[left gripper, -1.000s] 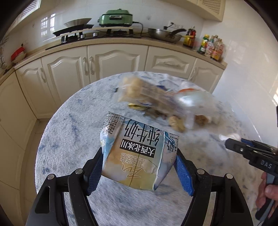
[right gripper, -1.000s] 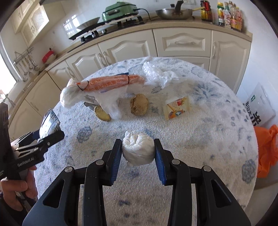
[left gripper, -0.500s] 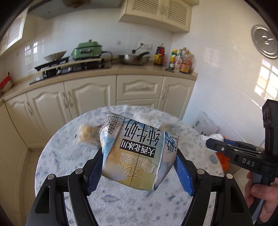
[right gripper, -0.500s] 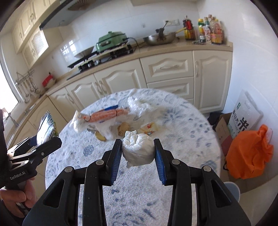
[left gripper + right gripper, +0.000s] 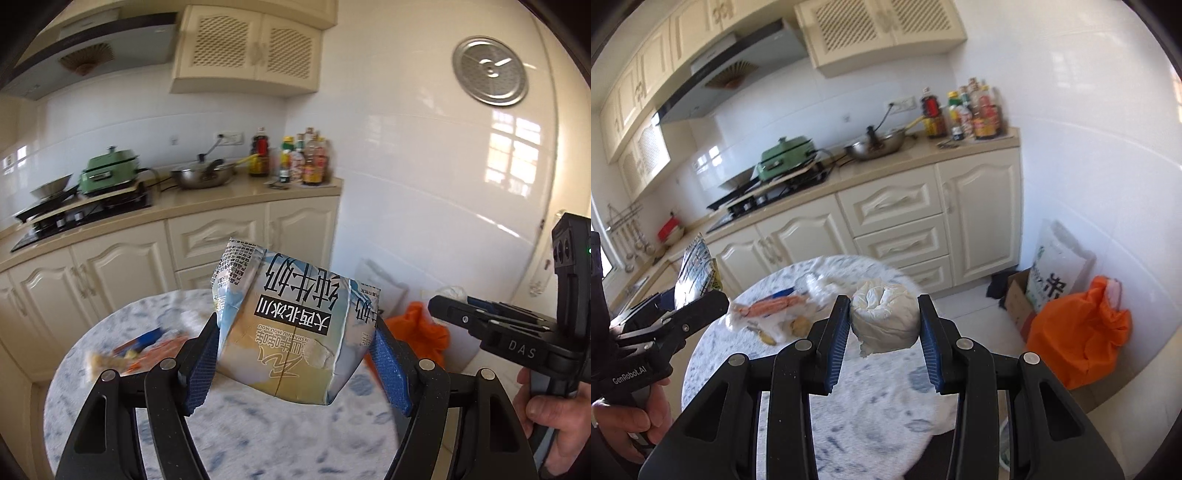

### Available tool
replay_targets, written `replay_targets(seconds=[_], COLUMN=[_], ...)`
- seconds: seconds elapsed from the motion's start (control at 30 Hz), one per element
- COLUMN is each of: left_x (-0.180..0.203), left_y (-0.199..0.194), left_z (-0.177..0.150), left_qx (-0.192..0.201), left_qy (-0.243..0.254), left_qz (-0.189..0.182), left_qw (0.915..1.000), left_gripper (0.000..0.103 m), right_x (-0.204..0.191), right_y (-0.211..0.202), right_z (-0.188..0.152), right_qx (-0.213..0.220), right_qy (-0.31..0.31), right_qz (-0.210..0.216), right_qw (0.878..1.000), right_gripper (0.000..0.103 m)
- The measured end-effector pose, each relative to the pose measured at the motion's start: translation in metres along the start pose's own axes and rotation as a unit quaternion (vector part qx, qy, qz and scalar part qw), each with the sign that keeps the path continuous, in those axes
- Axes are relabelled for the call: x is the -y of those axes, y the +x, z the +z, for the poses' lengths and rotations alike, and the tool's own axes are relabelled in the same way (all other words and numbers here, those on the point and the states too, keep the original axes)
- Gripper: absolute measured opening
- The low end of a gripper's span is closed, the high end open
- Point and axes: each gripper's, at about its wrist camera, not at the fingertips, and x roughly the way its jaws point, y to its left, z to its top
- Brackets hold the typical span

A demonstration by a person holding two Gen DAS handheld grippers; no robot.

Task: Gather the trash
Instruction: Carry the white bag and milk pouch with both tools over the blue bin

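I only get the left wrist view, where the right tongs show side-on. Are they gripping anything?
Observer: Yes, the right tongs are shut on a crumpled white paper wad.
Operator: The table is a blur for me. What lies on it?
Observer: An orange-printed clear wrapper lies on the far side of the round blue-patterned table.
Operator: What's around that orange bag?
Observer: The orange plastic bag sits on the floor against the wall, beside a brown cardboard box.
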Motion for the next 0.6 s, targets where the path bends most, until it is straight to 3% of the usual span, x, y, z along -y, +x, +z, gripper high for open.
replay_targets(seconds=[0.17,0.33,0.6], left_x=[0.032,0.074,0.147], left_y=[0.031,0.066,0.139], left_z=[0.004,-0.002,-0.023], left_qx=[-0.021,-0.058,-0.155], left_qy=[0.015,0.034,0.077], left_qz=[-0.057,-0.115,-0.176], left_qw=[0.9981,0.9911,0.9692], left_gripper=[0.071,0.071,0.071], right_x=[0.053,0.117,0.209], right_y=[-0.031,-0.049,-0.047], right_z=[-0.002,-0.025,-0.081], right_qx=[0.020,0.009,-0.044], right_qy=[0.033,0.082,0.167], right_qz=[-0.054,-0.119,-0.183], right_qw=[0.998,0.990,0.968], right_gripper=[0.037,0.037,0.037])
